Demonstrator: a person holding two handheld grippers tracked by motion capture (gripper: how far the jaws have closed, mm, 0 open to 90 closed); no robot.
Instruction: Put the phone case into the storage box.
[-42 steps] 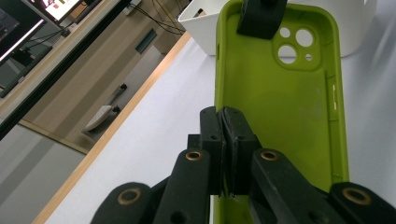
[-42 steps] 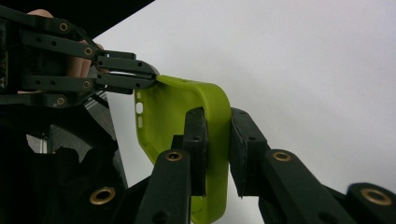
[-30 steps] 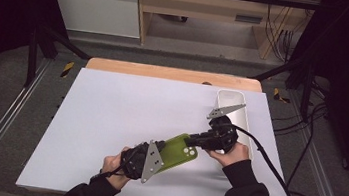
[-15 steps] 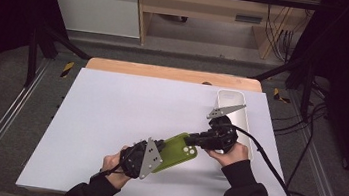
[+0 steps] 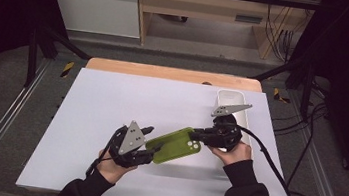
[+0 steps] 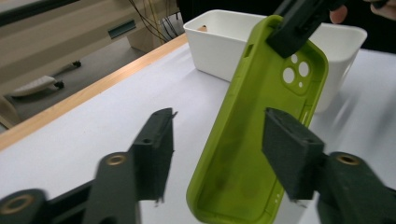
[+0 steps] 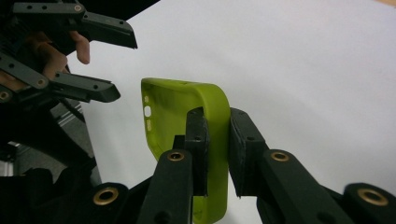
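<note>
Above the white table (image 5: 111, 100), the right gripper (image 5: 204, 134) pinches the camera end of the green phone case (image 5: 173, 151); the left gripper (image 5: 148, 150) has just been opening, its jaws standing clear on either side of the case's other end

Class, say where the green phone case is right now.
In the high view the phone case hangs above the table's near middle, pinched by the right gripper, with the left gripper open around its other end.
</note>
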